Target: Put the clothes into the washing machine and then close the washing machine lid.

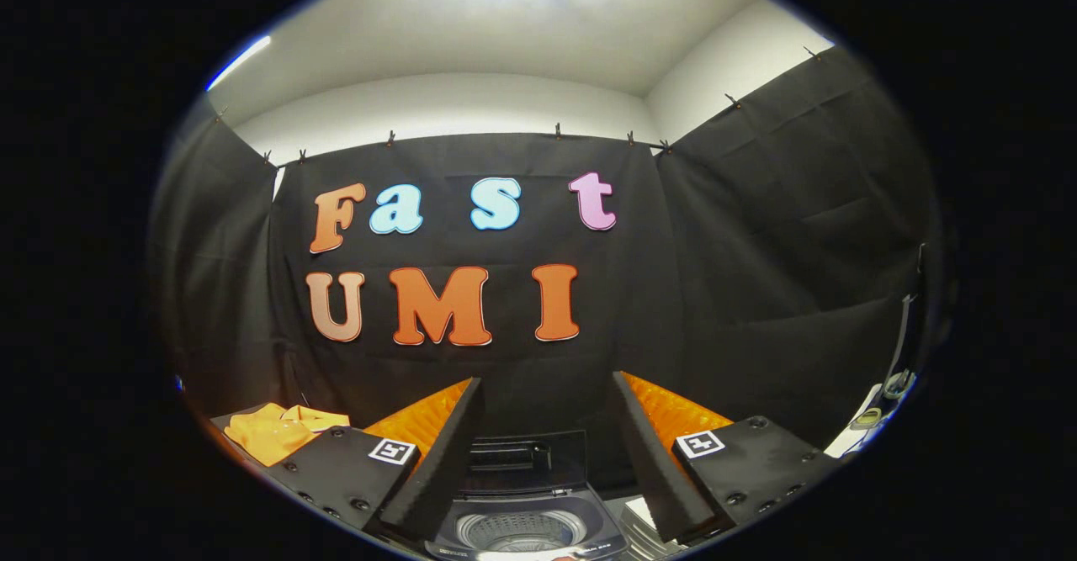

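We hold the gripper (547, 426) with its fingers spread wide apart, gripping nothing. Between them, just below and ahead, stands the washing machine (522, 519) with its lid (526, 460) raised upright at the back, so that we look down into the metal drum (520, 531). The orange clothes (273, 431) lie folded off to the left, beyond the left finger, well apart from the machine.
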The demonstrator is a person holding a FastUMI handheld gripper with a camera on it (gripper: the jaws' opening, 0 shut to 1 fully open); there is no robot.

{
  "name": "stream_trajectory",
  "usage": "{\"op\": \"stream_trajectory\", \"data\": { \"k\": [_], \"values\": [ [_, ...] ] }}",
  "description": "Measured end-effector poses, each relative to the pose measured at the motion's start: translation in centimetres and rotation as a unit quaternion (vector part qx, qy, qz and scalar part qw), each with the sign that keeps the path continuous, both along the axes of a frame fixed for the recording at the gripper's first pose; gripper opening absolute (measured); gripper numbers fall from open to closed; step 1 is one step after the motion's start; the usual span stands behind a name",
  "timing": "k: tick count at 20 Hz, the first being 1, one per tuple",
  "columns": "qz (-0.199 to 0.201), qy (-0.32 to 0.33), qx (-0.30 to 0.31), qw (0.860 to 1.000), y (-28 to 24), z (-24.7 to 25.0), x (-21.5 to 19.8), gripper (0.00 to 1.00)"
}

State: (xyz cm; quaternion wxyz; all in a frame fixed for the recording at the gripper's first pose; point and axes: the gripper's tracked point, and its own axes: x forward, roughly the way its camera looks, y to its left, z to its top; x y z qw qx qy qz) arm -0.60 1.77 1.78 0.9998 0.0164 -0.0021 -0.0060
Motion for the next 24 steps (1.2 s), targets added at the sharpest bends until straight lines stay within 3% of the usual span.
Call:
{"op": "stream_trajectory", "data": {
  "k": [11, 18, 24],
  "values": [
    [0.054, 0.009, 0.007, 0.998, 10.5, -0.1, 1.6, 0.98],
    [0.168, 0.026, 0.037, 0.985, 27.6, -2.1, 4.8, 0.98],
    [0.264, 0.111, 0.05, 0.957, 42.7, -9.2, 6.6, 0.98]
  ]
}}
